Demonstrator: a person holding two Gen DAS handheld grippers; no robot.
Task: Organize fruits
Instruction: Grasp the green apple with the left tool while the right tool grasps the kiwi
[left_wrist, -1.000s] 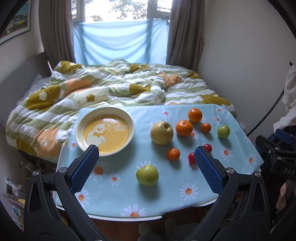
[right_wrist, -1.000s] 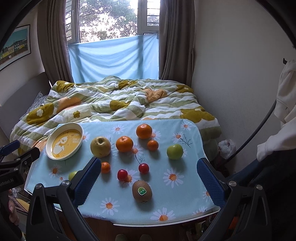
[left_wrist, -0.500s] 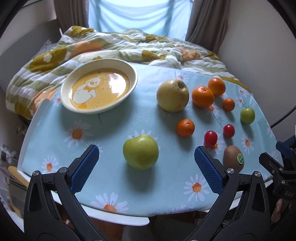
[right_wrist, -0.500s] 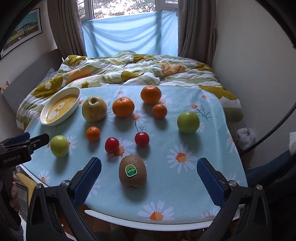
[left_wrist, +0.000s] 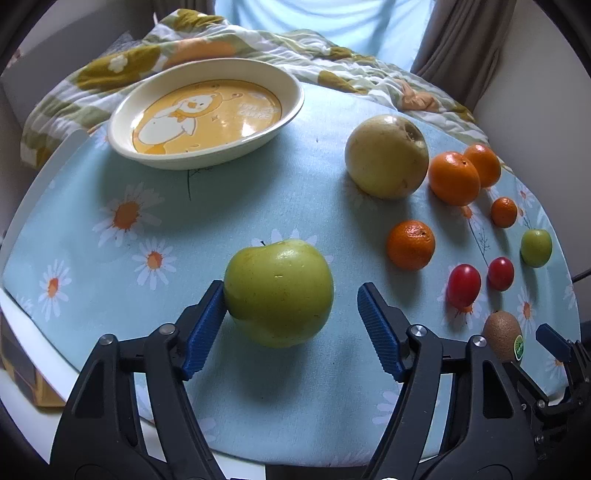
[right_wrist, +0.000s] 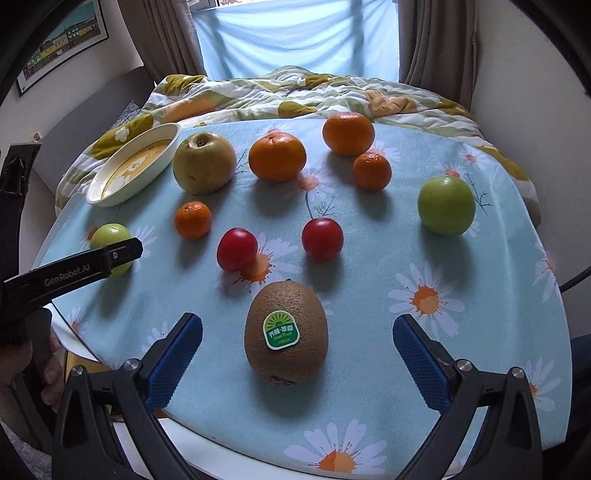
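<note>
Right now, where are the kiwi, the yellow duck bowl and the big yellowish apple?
kiwi (right_wrist: 286, 334): right wrist view, on its green sticker.
yellow duck bowl (left_wrist: 291, 96): left wrist view, on its cream rim at the right.
big yellowish apple (left_wrist: 384, 158): left wrist view, on the middle of its skin.

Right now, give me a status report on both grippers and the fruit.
Left gripper open around green apple, one pad touching. Right gripper open, straddling kiwi. Bowl empty. Nothing blocking.

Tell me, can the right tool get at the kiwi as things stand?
Probably yes: the right tool is open, with the kiwi lying between its fingers, touching neither. Nothing blocks it; the nearest tomato sits further back.
</note>
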